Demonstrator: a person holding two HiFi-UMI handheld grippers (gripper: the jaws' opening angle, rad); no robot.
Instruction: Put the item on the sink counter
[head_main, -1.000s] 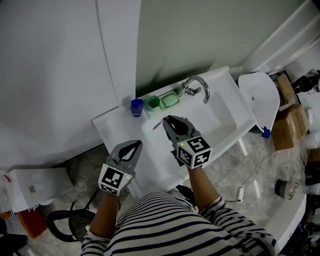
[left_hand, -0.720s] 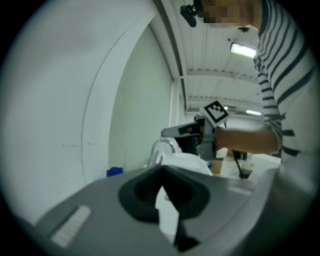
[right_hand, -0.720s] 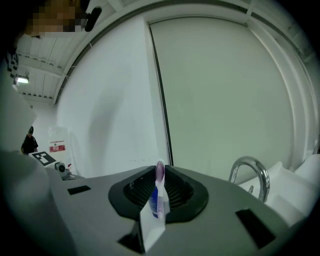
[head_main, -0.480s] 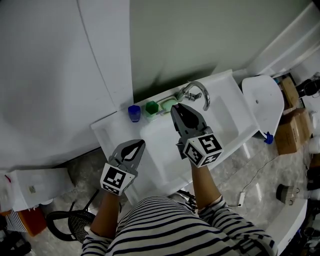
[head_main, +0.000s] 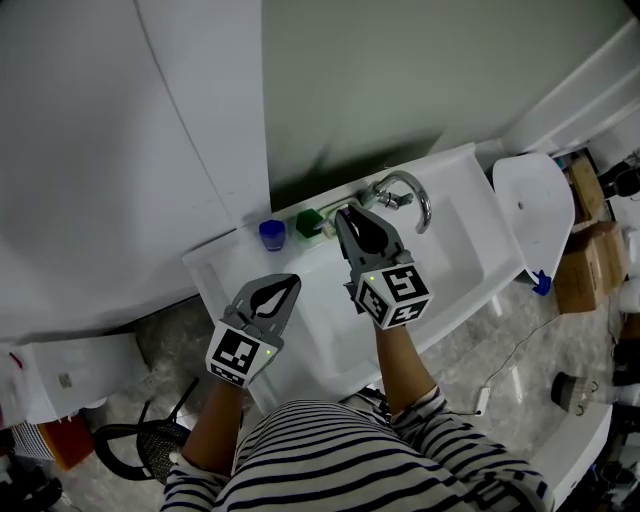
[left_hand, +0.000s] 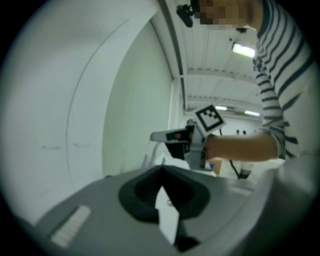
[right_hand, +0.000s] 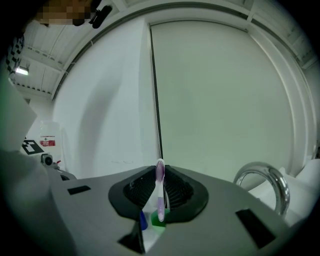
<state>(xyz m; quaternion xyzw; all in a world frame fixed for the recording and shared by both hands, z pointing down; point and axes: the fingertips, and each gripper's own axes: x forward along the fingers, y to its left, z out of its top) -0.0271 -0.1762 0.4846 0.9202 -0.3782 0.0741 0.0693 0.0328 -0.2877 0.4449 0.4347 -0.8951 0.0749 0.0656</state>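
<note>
A purple and white toothbrush stands upright between the jaws of my right gripper, which is shut on it. In the head view the right gripper reaches over the white basin to the back ledge of the sink counter, its tips next to the green cup and left of the faucet. A blue cup stands left of the green one. My left gripper hangs shut and empty over the counter's front left; its own view shows the jaws meeting with nothing between them.
A white toilet lid and cardboard boxes lie right of the sink. A black basket sits on the floor at lower left. A pale wall panel rises straight behind the counter.
My right gripper has carried the toothbrush away from the middle of the basin to the back ledge, beside the green cup. The left gripper has hardly moved.
</note>
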